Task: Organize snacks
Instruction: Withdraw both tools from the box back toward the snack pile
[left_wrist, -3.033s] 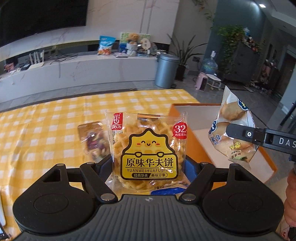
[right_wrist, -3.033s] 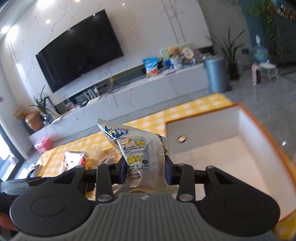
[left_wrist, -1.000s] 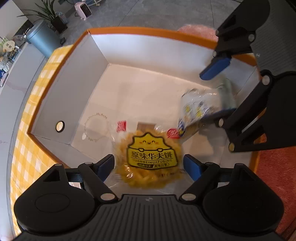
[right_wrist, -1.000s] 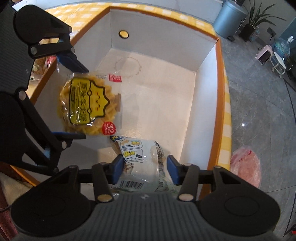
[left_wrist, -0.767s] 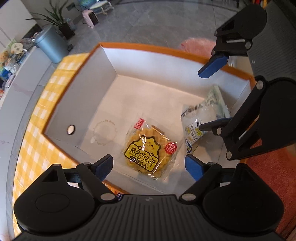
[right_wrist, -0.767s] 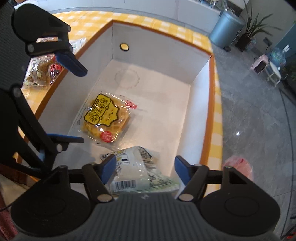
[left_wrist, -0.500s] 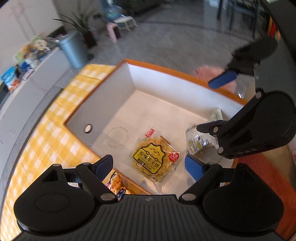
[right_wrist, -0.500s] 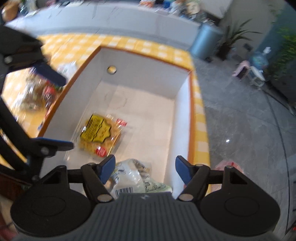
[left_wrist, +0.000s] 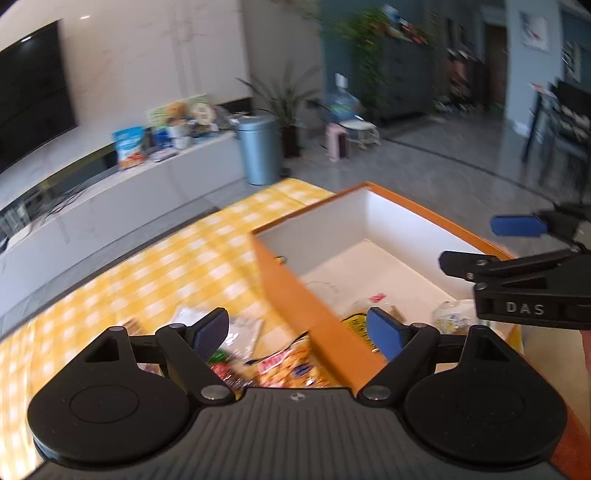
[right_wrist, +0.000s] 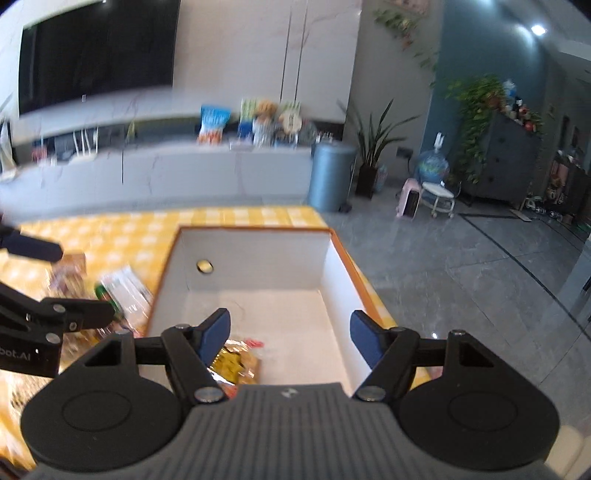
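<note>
- Where a second ago both tools were tipped down into the orange-rimmed box (right_wrist: 255, 230), each now looks out across the room, so both have pulled up and back.
- With that retreat, the left gripper (left_wrist: 299, 332) stands with its jaws wide apart and nothing between them; three seconds ago it carried the yellow waffle pack (right_wrist: 232, 363), which now lies on the white floor of the box near the front.
- The right gripper (right_wrist: 290, 330) is likewise spread and empty, hanging over the box interior; its clear bun packet (left_wrist: 452, 317) has also been let go and rests inside the box, just beside the waffle pack (only a corner of it shows in the left view, behind the other tool's arm).
- Two snacks are therefore delivered, and I judge this step finished.
- More remains: a loose heap of wrapped snacks (left_wrist: 273, 363) sits on the yellow checked cloth of the bench (left_wrist: 184, 266), just outside the box's left wall and right under the left gripper.
- The right view shows the same heap beside the box, blurred, so I cannot tell how many packs are in it.
- Next, probably, each tool goes to that heap; the crinkly wrappers overlap, so picking only one at a time may be awkward.
</note>
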